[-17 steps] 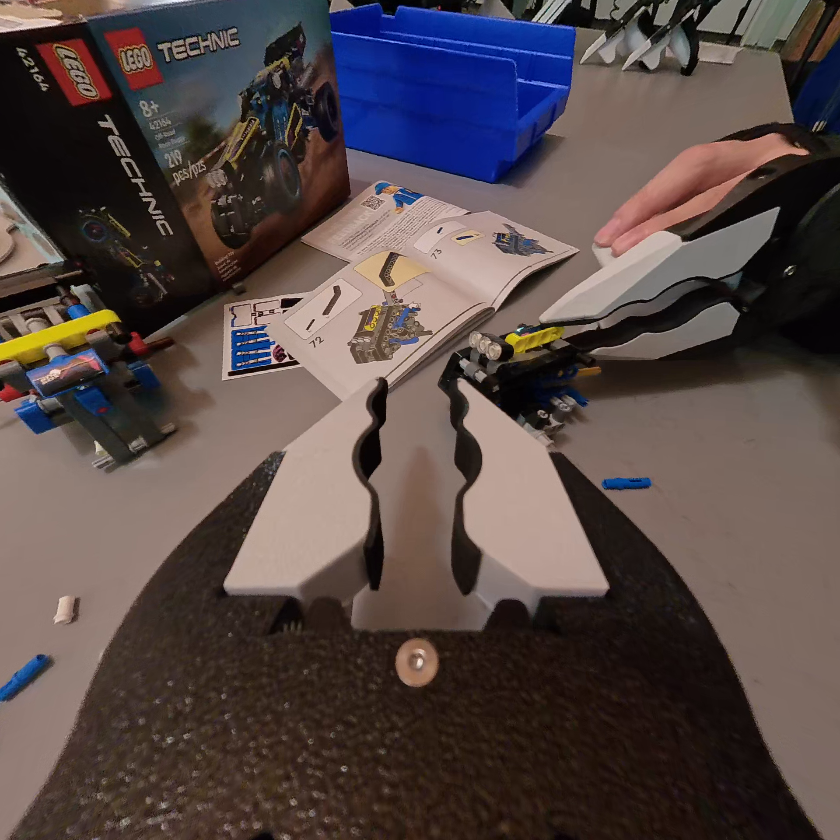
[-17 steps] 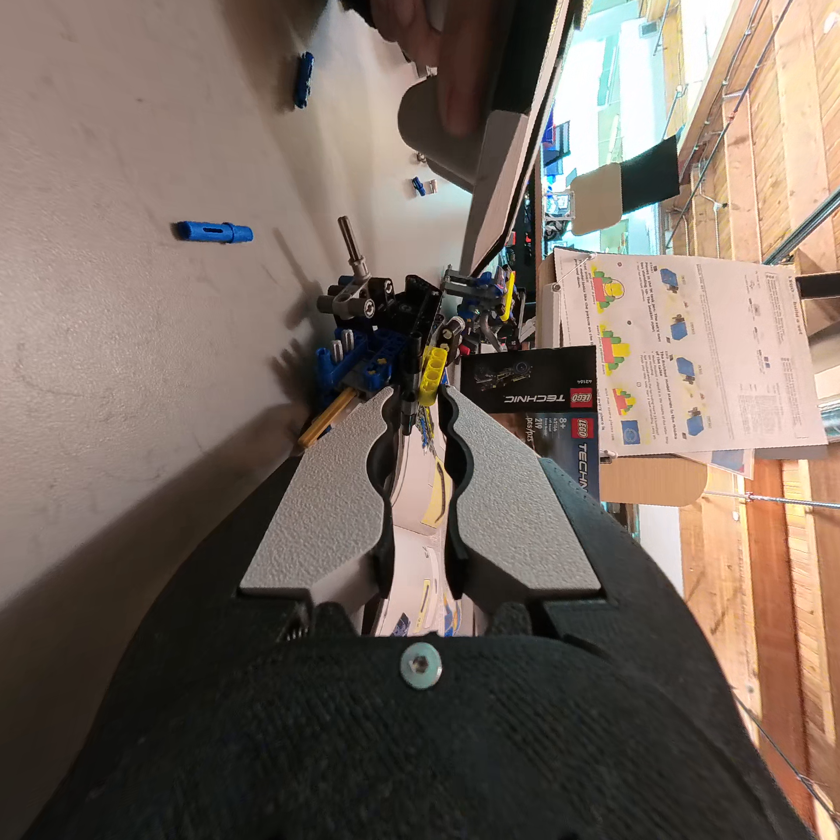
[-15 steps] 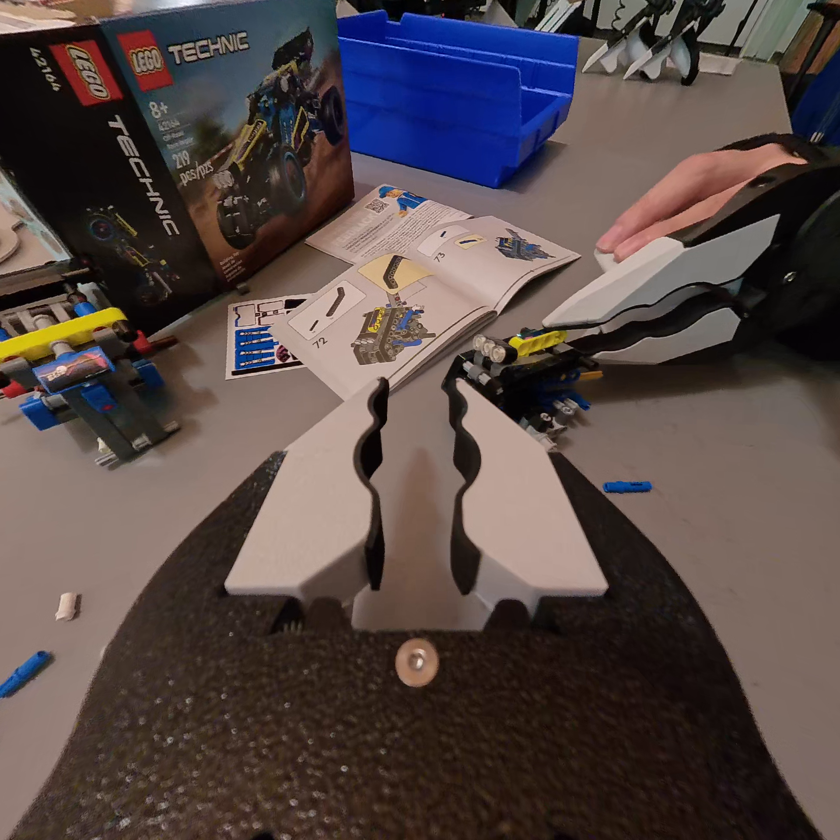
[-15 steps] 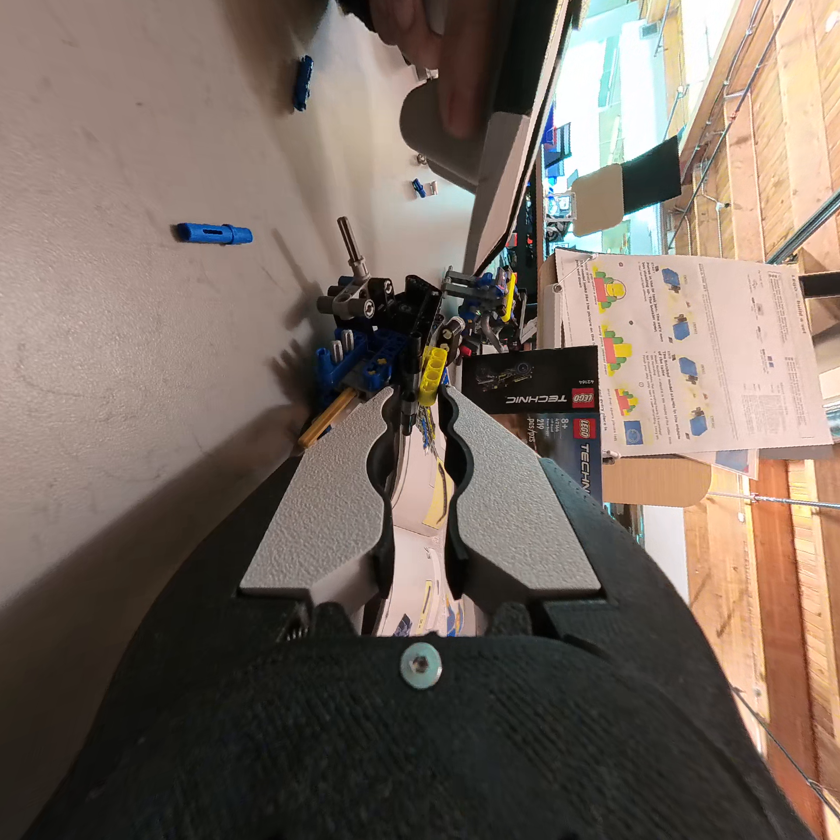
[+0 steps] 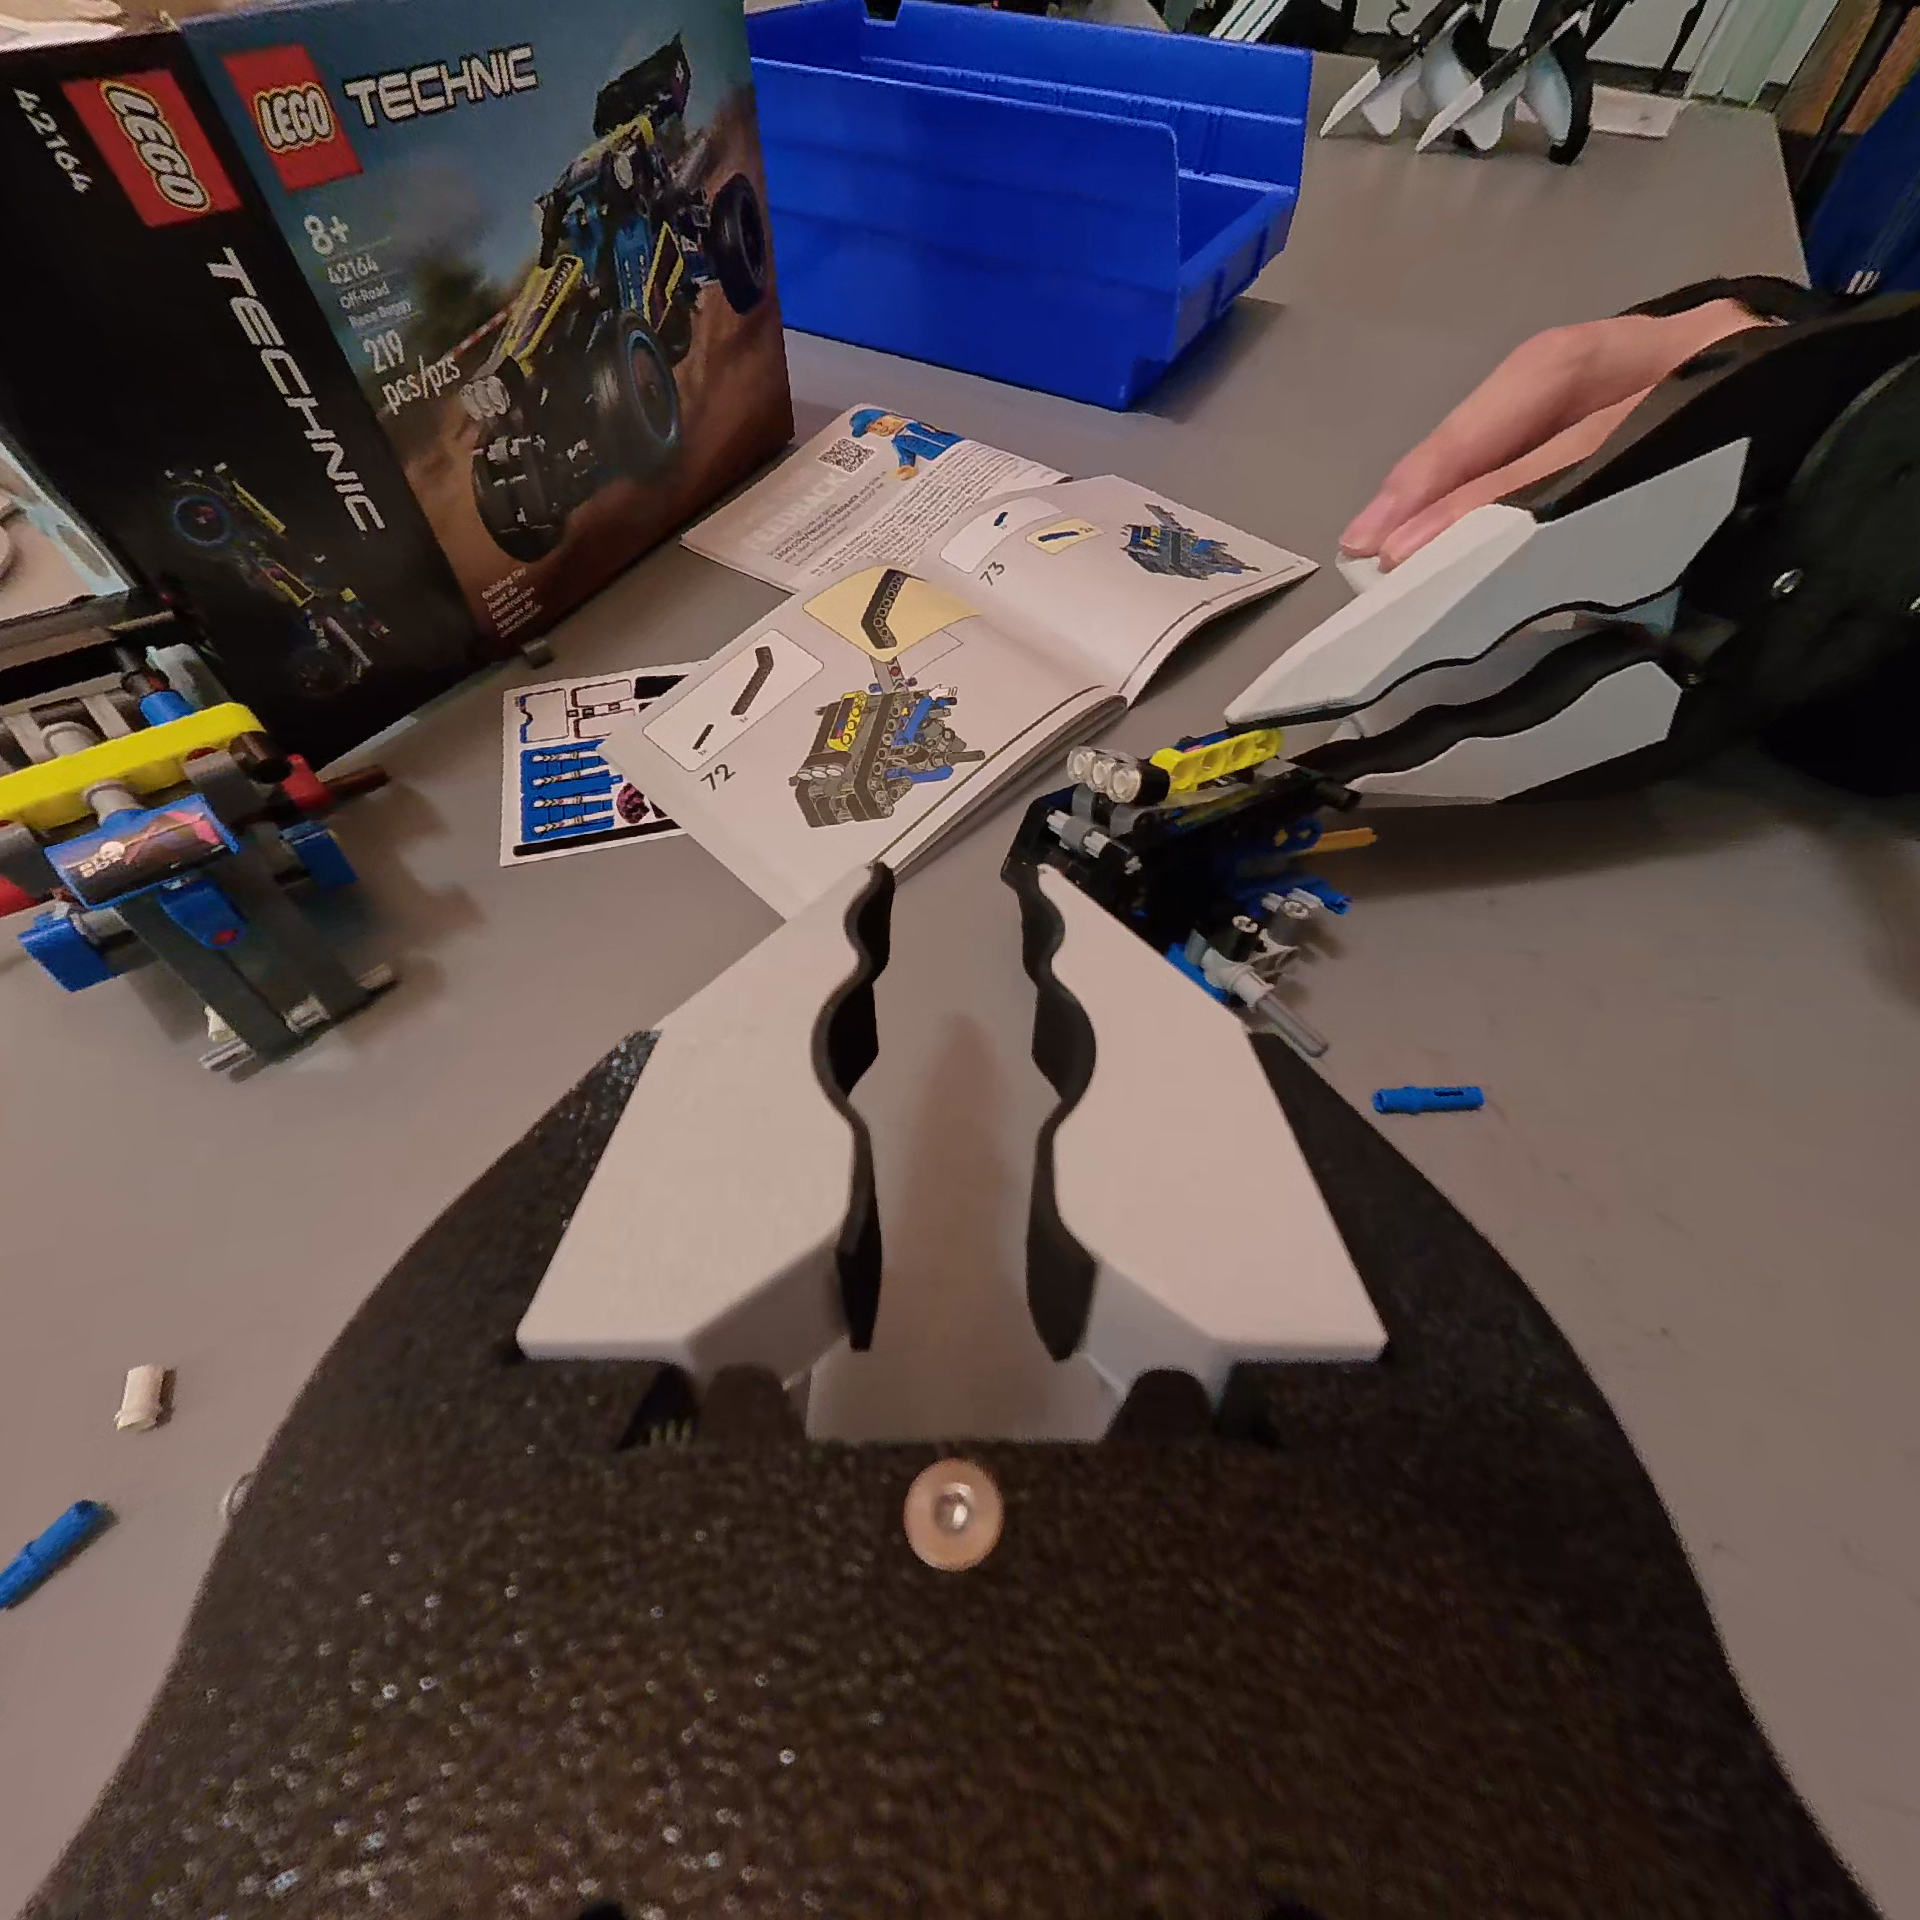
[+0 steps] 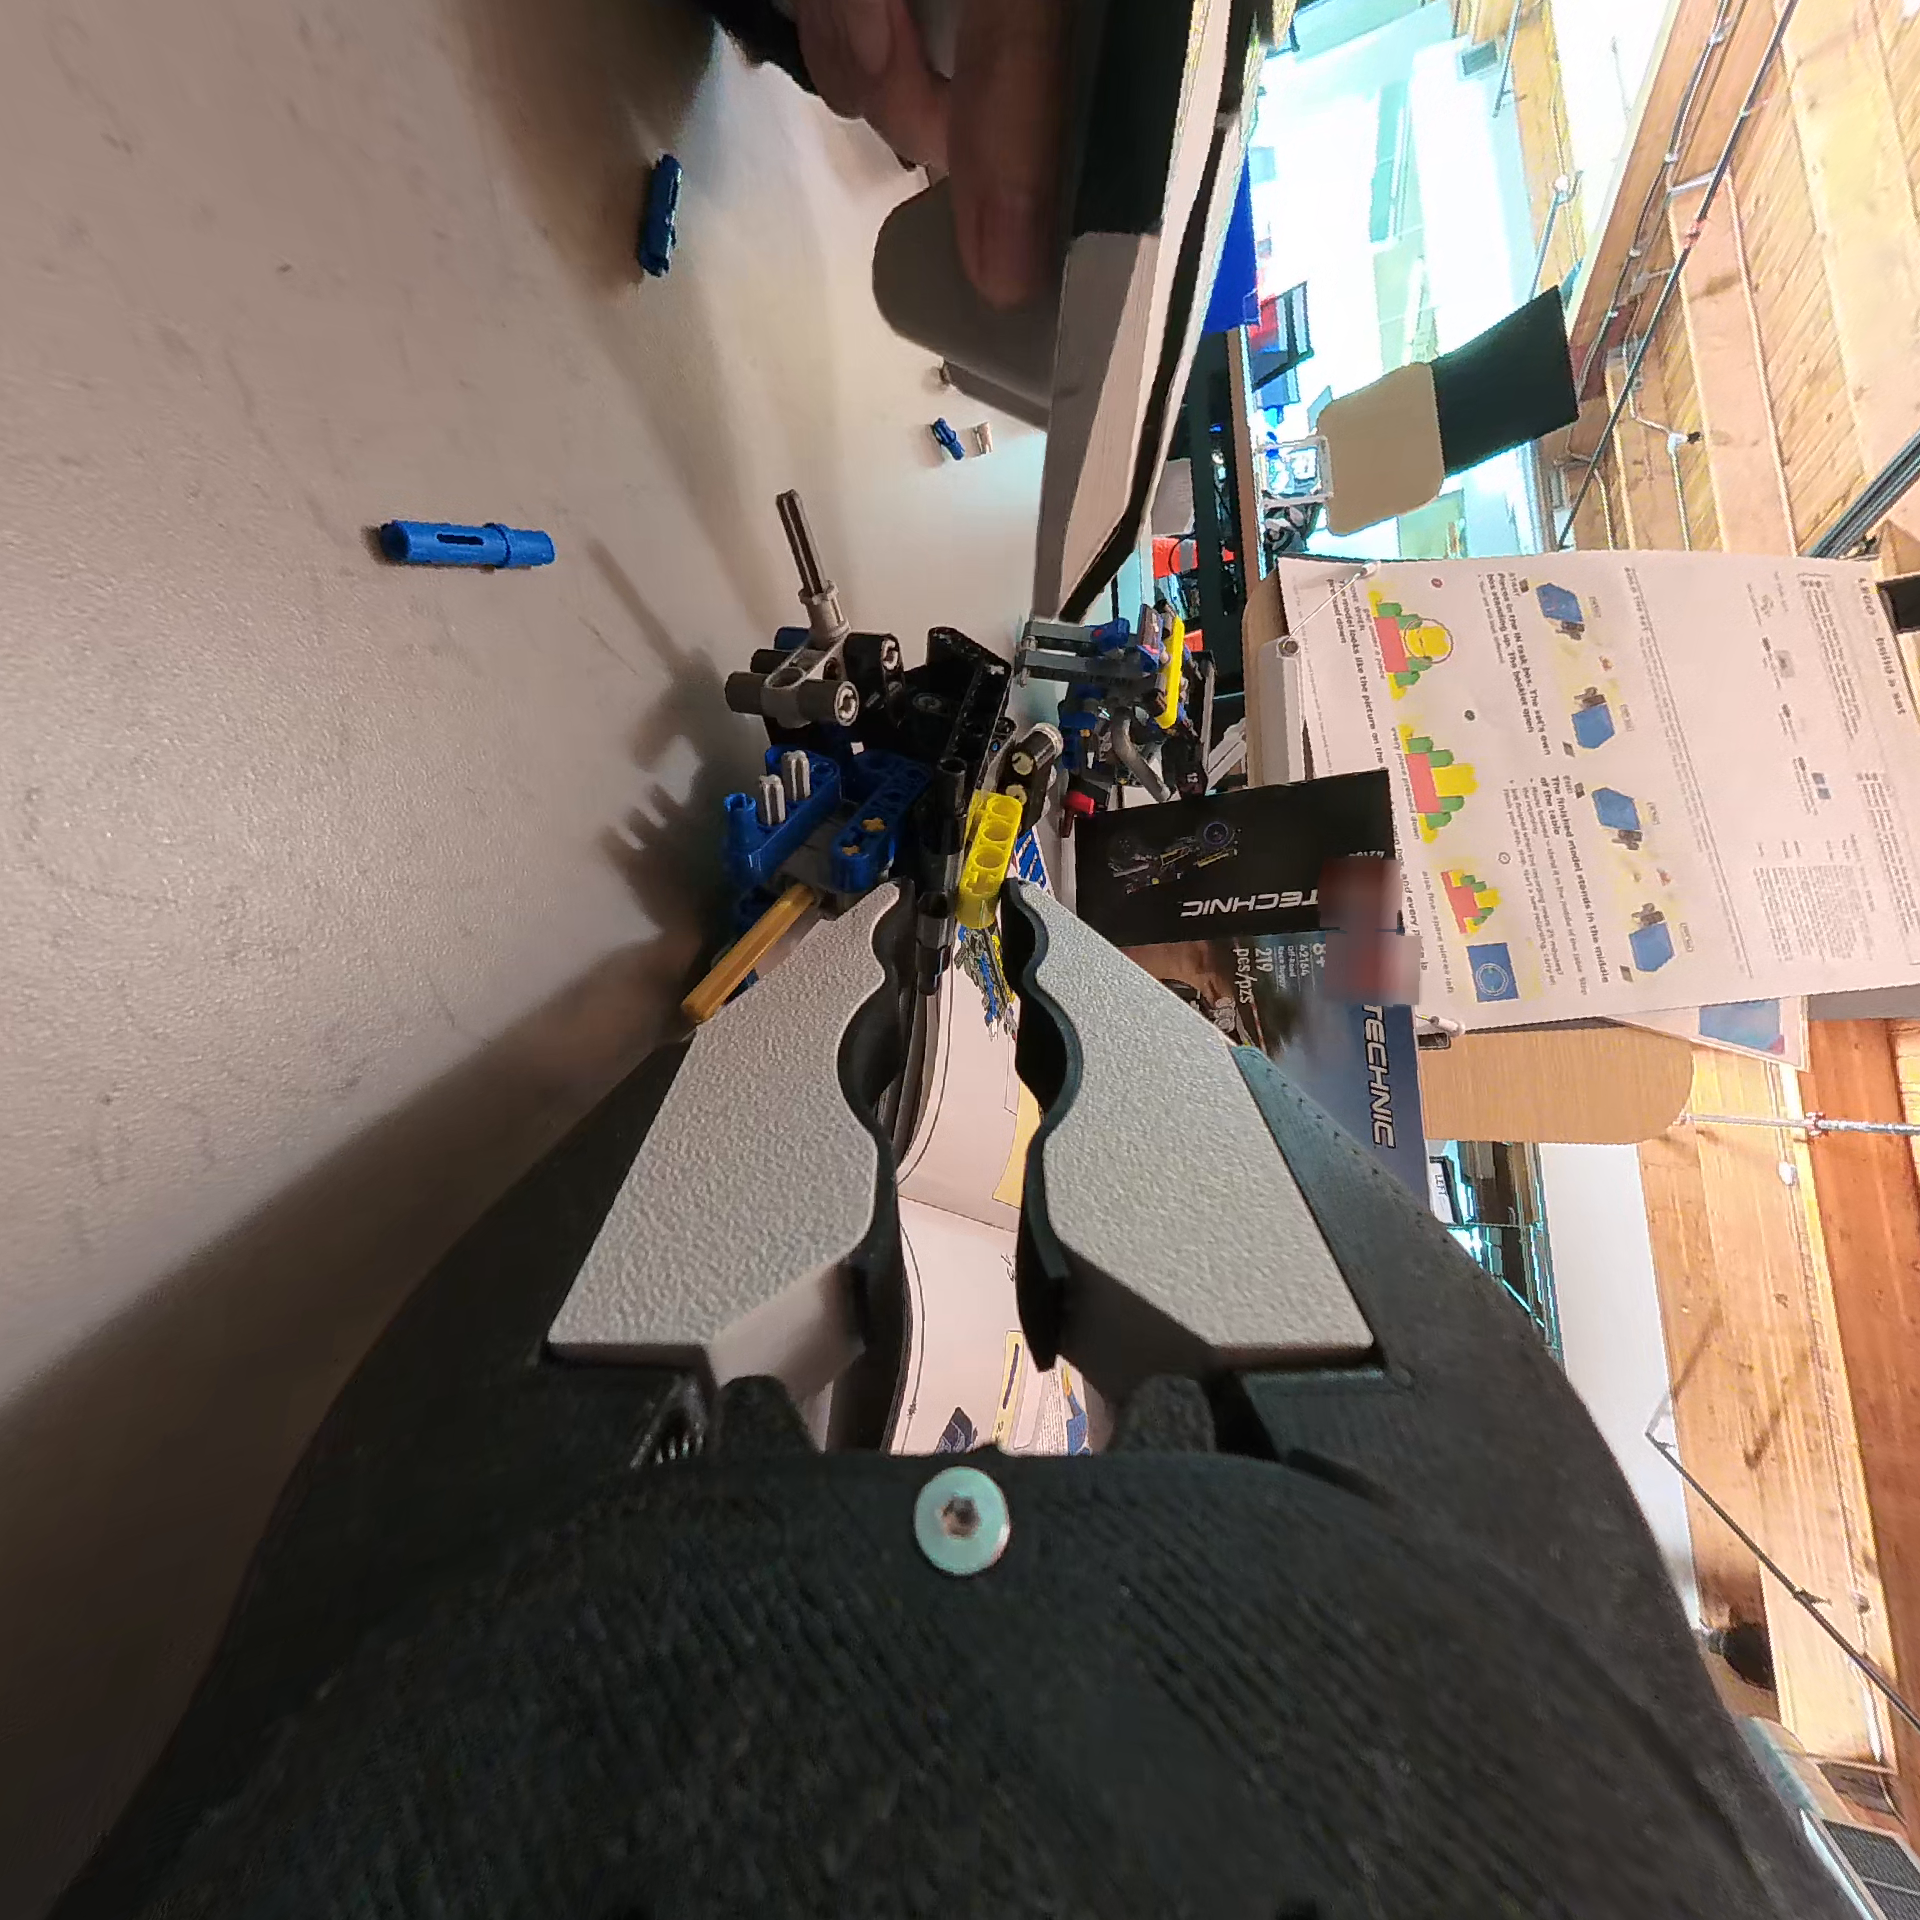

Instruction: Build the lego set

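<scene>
On a grey worktop, the right gripper, lying on its side, has its fingers clenched on the yellow beam and black bar at the end of a small brick-built chassis, seemingly to steady it. The left gripper hovers just beside it, fingers parted and empty. Two brick models, one open booklet, one set box, one blue bin and three loose blue pins are visible.

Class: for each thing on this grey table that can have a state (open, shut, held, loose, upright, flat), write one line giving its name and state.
Left claw: open, nothing between its fingers.
Right claw: shut on the black-blue-yellow brick model, which rests on the table.
White instruction booklet: open, flat.
Printed cardboard set box: upright.
Blue plastic bin: open-topped, contents hidden.
Blue pin: loose, lying flat.
Yellow-blue brick assembly: standing, untouched.
</scene>
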A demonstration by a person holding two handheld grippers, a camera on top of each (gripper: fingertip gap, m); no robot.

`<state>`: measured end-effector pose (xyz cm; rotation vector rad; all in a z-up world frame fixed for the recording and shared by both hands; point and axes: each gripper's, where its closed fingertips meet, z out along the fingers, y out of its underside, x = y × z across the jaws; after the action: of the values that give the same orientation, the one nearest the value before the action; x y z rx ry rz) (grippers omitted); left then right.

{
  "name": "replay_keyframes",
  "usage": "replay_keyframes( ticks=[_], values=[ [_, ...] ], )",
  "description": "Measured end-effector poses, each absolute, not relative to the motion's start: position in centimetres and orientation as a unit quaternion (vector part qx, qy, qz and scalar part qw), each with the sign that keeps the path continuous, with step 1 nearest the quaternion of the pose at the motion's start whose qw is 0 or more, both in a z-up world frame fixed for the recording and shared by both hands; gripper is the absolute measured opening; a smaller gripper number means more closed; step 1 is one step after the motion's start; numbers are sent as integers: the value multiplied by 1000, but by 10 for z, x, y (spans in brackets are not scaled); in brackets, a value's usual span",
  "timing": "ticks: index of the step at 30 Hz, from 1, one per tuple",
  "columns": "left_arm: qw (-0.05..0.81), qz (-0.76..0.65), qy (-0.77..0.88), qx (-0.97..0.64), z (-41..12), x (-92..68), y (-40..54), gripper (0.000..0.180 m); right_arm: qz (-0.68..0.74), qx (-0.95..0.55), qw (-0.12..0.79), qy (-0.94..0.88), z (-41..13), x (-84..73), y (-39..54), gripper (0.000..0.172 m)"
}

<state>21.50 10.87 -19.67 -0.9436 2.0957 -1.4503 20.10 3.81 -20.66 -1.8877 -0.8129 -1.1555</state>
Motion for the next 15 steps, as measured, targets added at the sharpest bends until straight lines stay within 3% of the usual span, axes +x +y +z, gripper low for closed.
replay_keyframes(
  ticks=[6, 11, 15],
  values=[
    [178, -490, 800, -296, -195, 176, 89, 14, -467, -736, 368, -323, -207, 203, 36, 14],
    [161, -376, 889, -209, -231, 126, 63, 15, -482, -734, 349, -328, -207, 208, 31, 13],
    [153, -367, 904, -158, -238, 121, 49, 16, -482, -728, 345, -344, -207, 205, 30, 13]
  ],
)
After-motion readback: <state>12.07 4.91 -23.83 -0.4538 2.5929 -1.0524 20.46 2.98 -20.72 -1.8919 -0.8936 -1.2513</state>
